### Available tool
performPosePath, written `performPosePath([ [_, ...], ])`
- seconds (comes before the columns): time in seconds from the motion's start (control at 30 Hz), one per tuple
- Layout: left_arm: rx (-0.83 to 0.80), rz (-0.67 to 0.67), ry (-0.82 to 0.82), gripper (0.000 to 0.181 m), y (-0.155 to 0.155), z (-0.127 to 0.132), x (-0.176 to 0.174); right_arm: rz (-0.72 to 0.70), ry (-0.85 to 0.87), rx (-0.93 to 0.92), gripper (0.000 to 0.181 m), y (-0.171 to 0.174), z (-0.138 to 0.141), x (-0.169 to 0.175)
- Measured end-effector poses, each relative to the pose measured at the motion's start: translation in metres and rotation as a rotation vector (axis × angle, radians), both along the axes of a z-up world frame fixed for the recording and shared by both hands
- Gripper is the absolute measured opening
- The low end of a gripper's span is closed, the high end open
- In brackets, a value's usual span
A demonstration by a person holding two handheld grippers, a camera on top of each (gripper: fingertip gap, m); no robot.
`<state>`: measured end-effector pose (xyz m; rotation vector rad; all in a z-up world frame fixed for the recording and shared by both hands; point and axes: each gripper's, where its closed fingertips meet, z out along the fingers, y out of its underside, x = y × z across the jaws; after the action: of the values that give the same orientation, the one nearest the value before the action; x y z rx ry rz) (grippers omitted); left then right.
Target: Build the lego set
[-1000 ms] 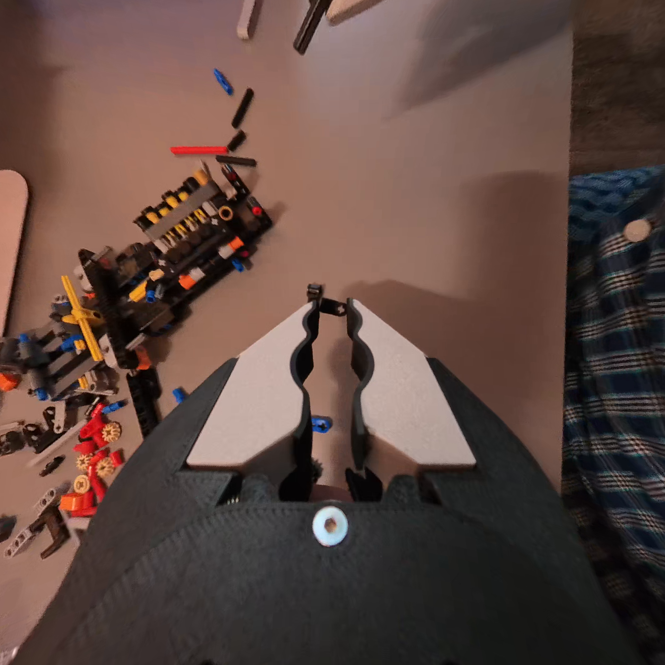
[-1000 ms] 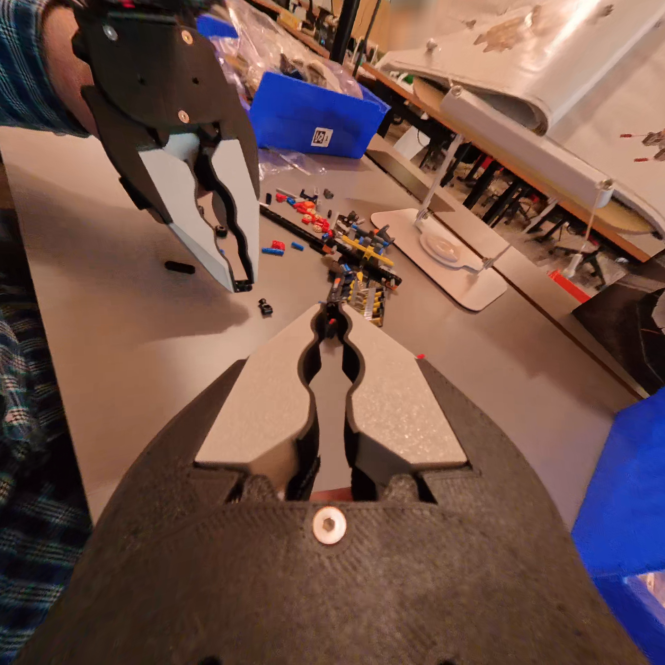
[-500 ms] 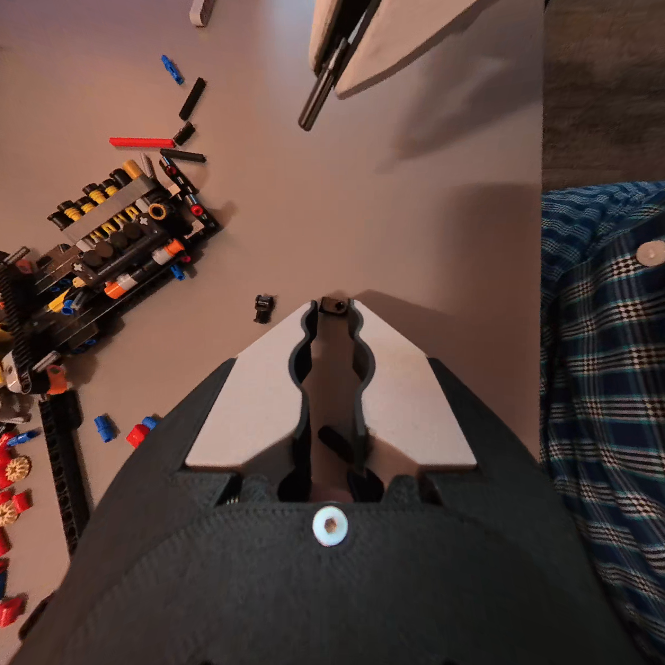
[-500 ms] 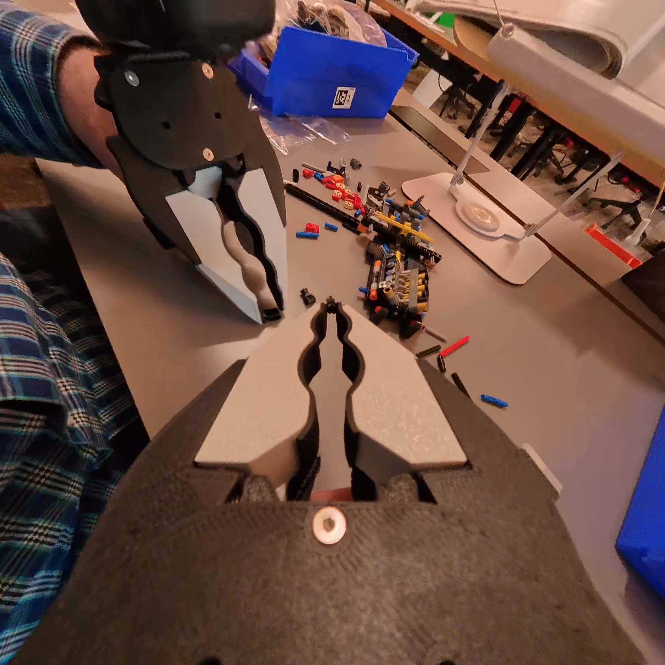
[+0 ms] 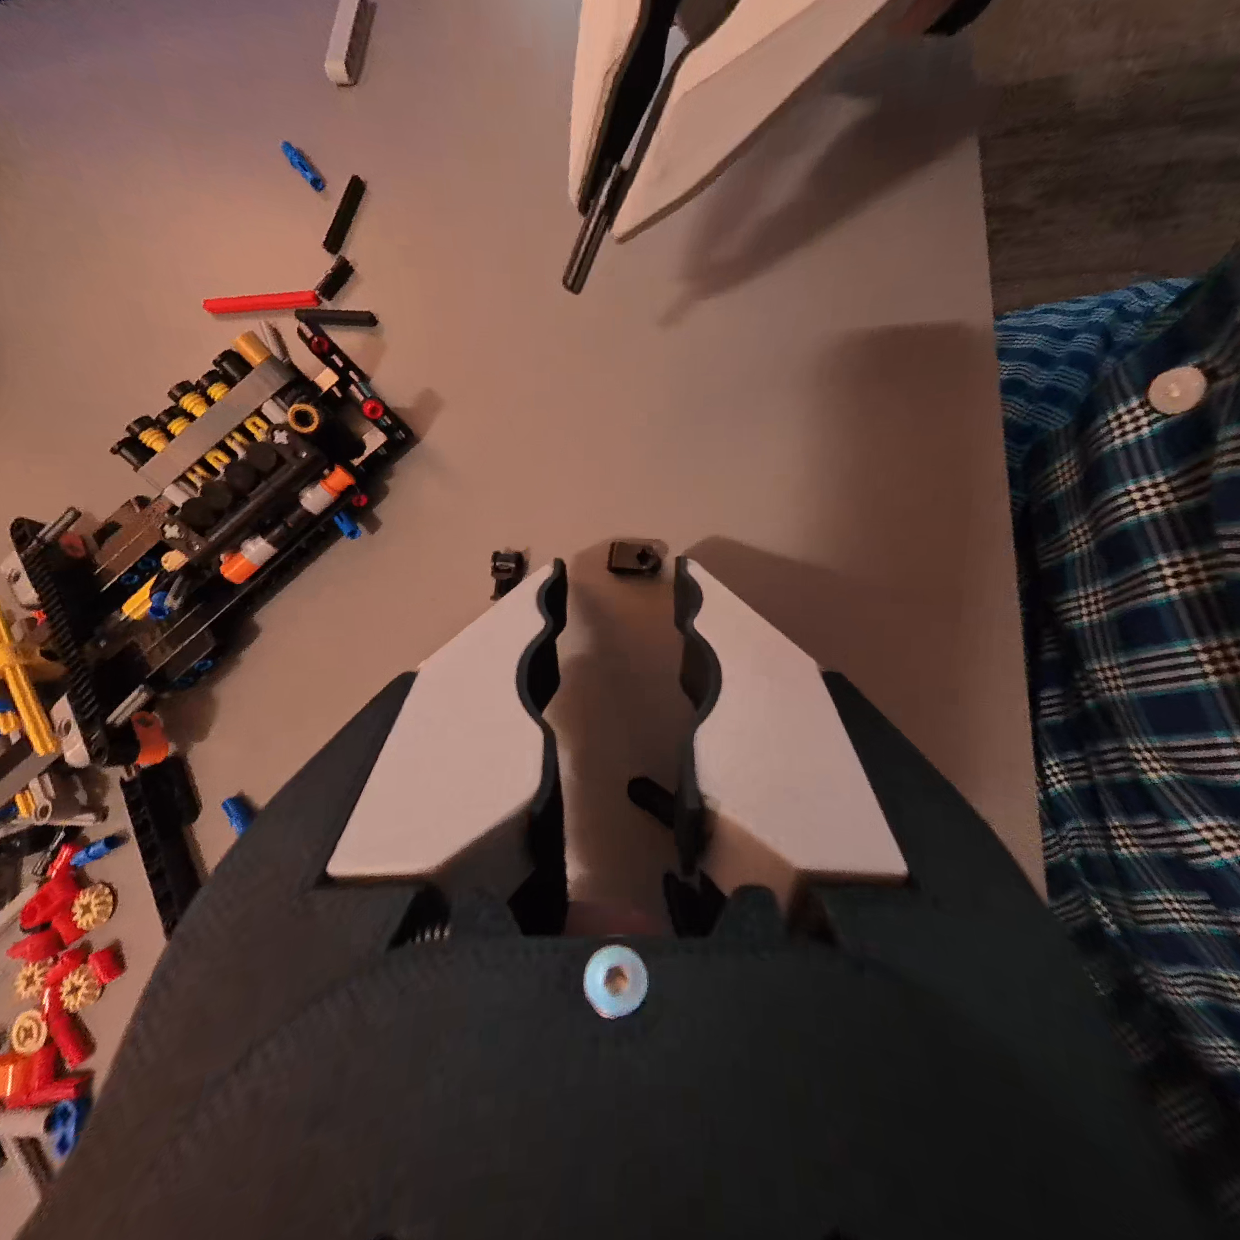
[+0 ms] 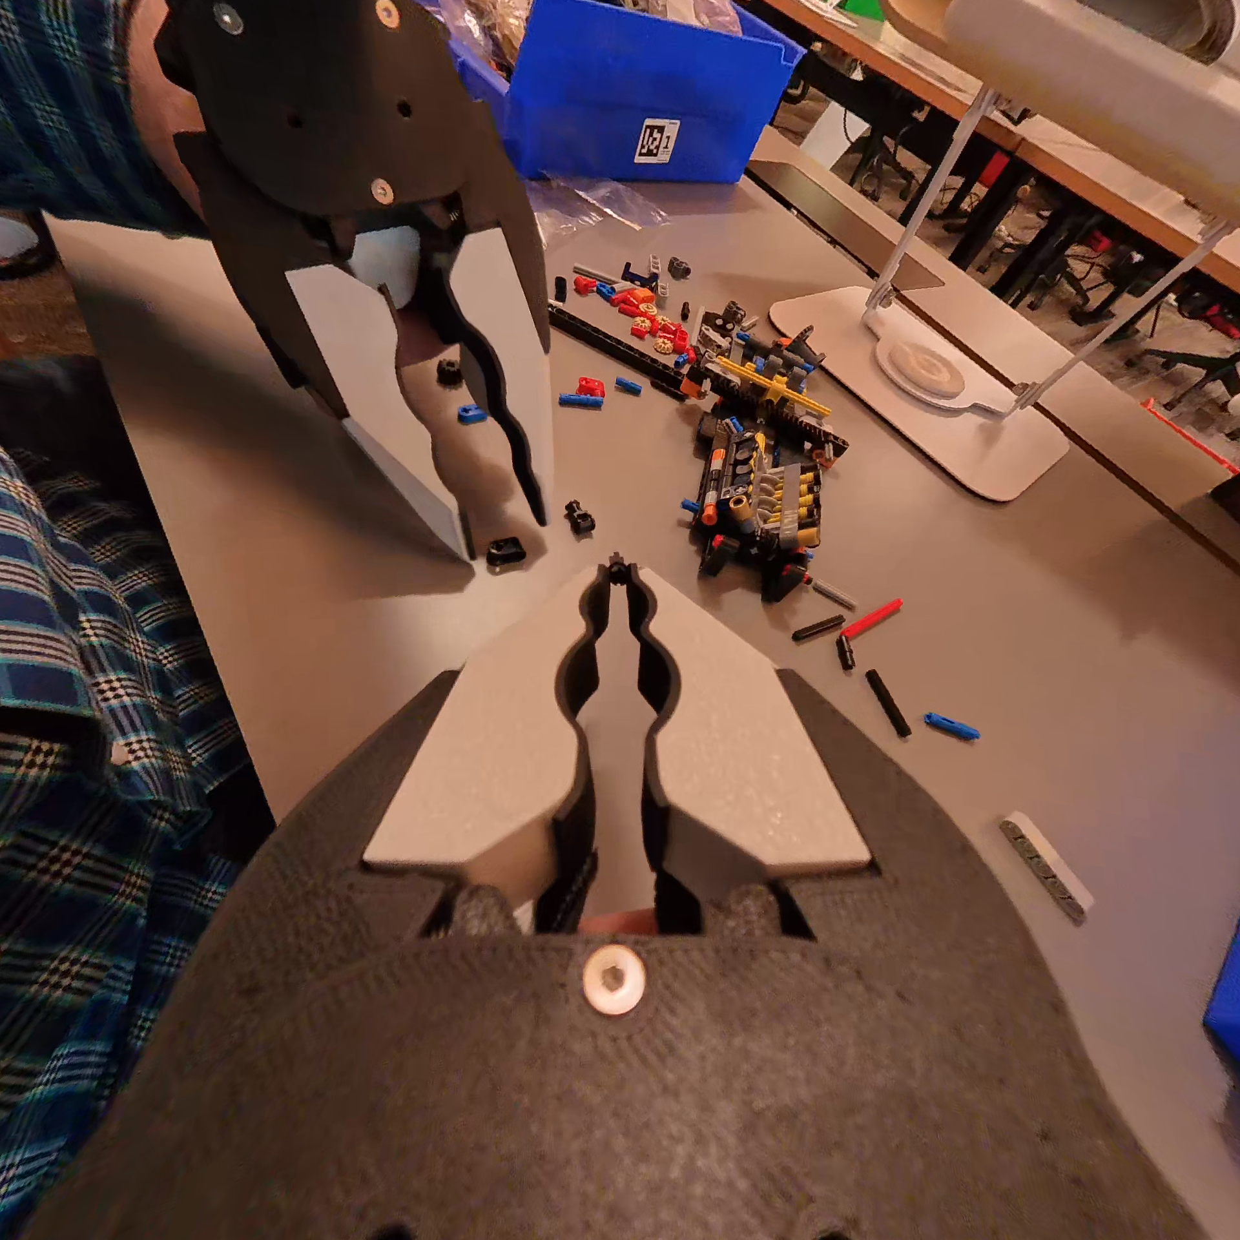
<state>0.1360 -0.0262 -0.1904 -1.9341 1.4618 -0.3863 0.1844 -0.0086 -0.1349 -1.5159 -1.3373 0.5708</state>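
The left claw (image 5: 621, 570) hangs tips-down over the grey tabletop (image 5: 771, 436), its fingers apart and holding nothing. Just ahead of its tips, almost between them, lies a small black connector (image 5: 636, 557), flat on the tabletop with its long axis across the claw's gap. A second tiny black piece (image 5: 504, 567) sits just to the left of the left fingertip.

The right claw (image 6: 618, 576) is clamped on a thin black axle (image 5: 590, 238), which sticks out past its tips and points toward the connector from a little way off. The left claw is much nearer the connector. The half-built model (image 5: 221, 483) lies well to the left claw's left.
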Motion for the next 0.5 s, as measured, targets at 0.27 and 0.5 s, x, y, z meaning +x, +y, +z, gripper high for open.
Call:
performPosePath([
  [0.27,-0.017,-0.027,0.016,0.013,-0.0016,-0.0038,0.0062,0.024,-0.009,-0.011,0.003,-0.0037,-0.0049,-0.0017],
  [0.5,0.017,0.011,0.021,0.013,0.0025,-0.0028,0.0066,0.044,-0.015,-0.014,0.003,-0.0065,-0.0072,-0.0053],
])
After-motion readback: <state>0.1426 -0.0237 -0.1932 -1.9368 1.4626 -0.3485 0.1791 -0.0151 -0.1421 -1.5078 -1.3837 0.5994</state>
